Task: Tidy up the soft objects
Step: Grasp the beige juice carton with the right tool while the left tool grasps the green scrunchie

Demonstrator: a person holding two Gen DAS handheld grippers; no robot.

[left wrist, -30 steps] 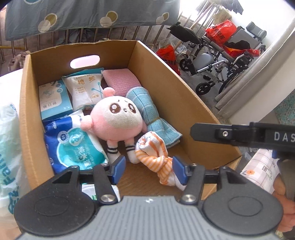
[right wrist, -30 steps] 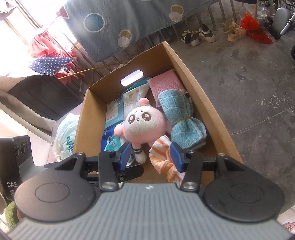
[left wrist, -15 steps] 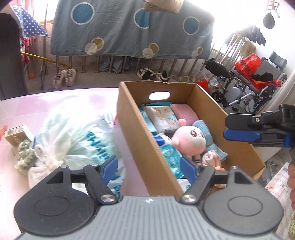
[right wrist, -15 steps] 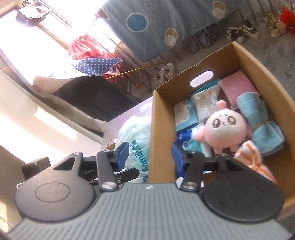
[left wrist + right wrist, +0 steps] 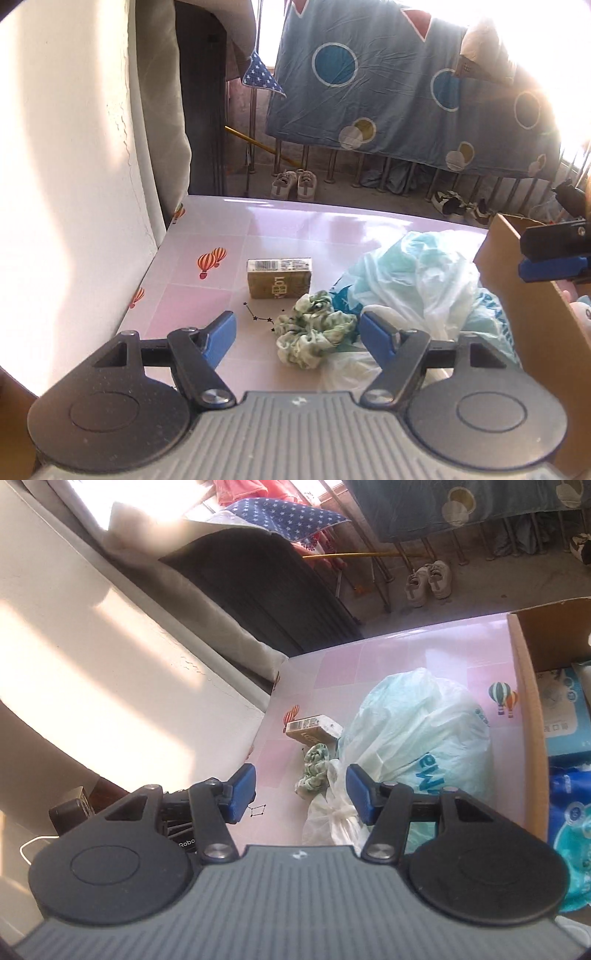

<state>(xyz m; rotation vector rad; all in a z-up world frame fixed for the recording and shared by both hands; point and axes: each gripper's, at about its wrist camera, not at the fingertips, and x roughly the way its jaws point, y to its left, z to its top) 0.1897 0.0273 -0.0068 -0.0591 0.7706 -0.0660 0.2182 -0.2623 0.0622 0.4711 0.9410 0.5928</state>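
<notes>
A green-and-white fabric scrunchie [image 5: 314,332] lies on the pink table [image 5: 229,236], against a pale blue-and-white plastic bag [image 5: 417,280]. My left gripper [image 5: 299,338] hovers just short of the scrunchie, open and empty. In the right wrist view the scrunchie [image 5: 314,768] and the bag [image 5: 417,731] lie below my right gripper [image 5: 301,794]. Its jaws are opening and its pads touch nothing. A cardboard box [image 5: 528,716] at the right holds tissue packs [image 5: 565,709]. The right gripper's blue-tipped finger [image 5: 550,264] shows at the right edge of the left wrist view.
A small olive carton [image 5: 279,277] sits on the table behind the scrunchie. A cream wall [image 5: 74,184] borders the table on the left. Beyond the far edge, shoes [image 5: 293,184] stand on the floor under a hanging blue sheet [image 5: 388,92].
Both views have swung left, from the inside of the cardboard box to the table with the bag and scrunchie. Both grippers stand wider than before.
</notes>
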